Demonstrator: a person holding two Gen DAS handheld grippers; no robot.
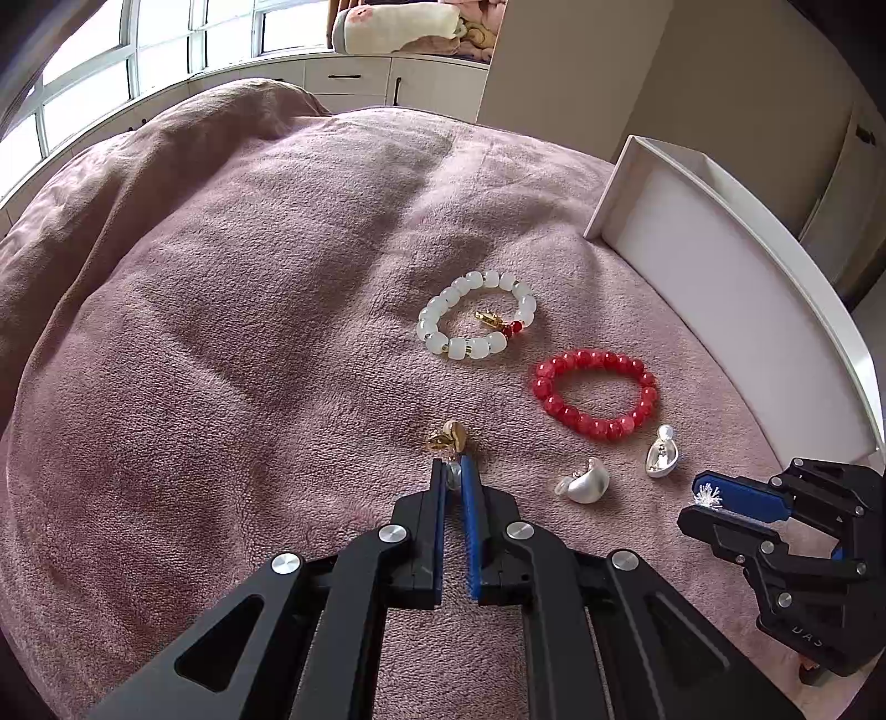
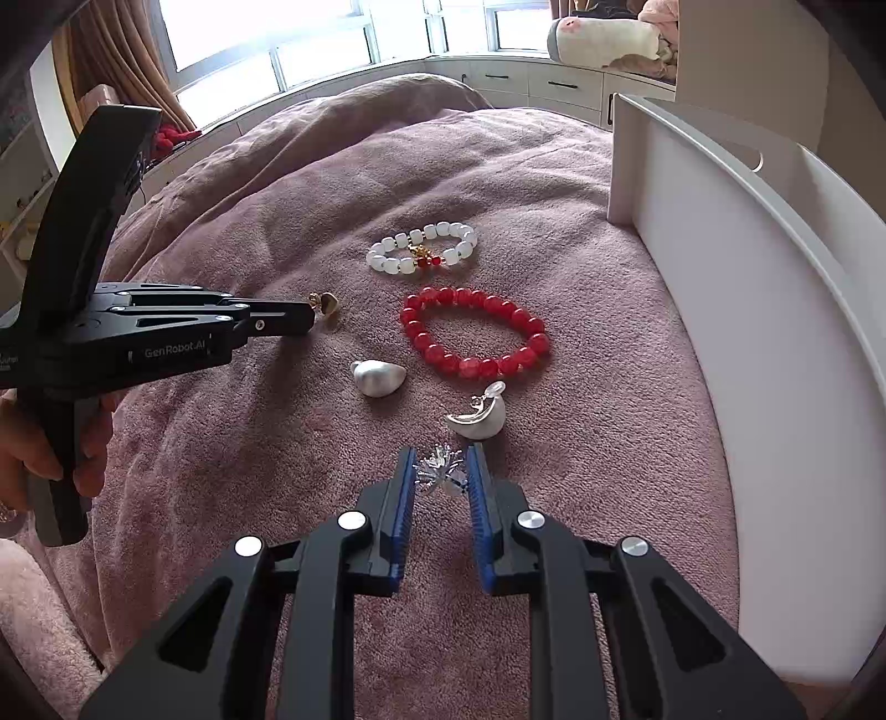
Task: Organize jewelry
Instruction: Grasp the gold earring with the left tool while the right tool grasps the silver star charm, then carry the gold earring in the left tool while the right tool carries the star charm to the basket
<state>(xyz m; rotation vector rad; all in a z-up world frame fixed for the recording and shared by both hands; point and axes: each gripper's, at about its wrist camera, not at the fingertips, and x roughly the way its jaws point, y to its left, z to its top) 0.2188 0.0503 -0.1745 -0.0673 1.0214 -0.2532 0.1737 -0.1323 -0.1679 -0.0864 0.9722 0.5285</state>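
Left gripper (image 1: pixel 455 481): I have its jaws closed on the gold earring (image 1: pixel 447 437).
Right gripper (image 2: pixel 441 475): jaws pinch the spiky silver earring (image 2: pixel 440 472).
Handling: I judge both light, fragile; grip bodies.
Beyond jaws: red bracelet (image 2: pixel 475 331), white tray (image 2: pixel 775 310).

Daylight from the windows (image 2: pixel 310 50) at the back, panes blown out white. Blanket (image 1: pixel 249 332) evenly lit, soft shadows in its folds. Mild glare on the white tray wall (image 2: pixel 736 310). Both views sharp in the centre; heavy fisheye bending and dark vignette at the corners. No motion blur.
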